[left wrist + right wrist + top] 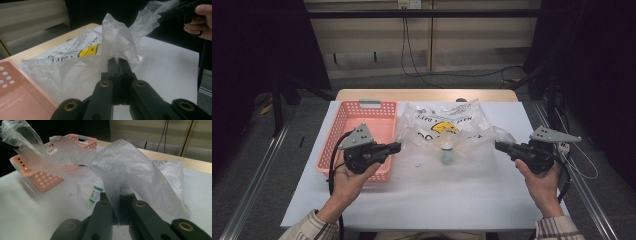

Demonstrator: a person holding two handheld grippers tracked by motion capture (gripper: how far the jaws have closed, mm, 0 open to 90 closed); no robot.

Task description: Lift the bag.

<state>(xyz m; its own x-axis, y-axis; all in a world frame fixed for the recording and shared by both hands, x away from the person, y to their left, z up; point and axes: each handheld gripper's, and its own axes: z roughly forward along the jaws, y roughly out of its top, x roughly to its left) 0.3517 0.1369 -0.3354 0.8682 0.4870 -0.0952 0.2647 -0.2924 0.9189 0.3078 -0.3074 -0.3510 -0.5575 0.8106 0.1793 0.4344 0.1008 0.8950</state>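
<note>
Clear plastic bag is pinched at opposite edges by left tongs and right tongs

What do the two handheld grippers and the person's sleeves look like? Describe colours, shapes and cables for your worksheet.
Both the left gripper and the right gripper are black, each with two long black jaws fixed by brass-coloured rivets. Each carries a grey three-cornered plate on top and trails a black cable. The person wears plaid sleeves in beige and brown.

Plastic bag: print "HAVE", "DAY!" beside yellow smiley.
</note>
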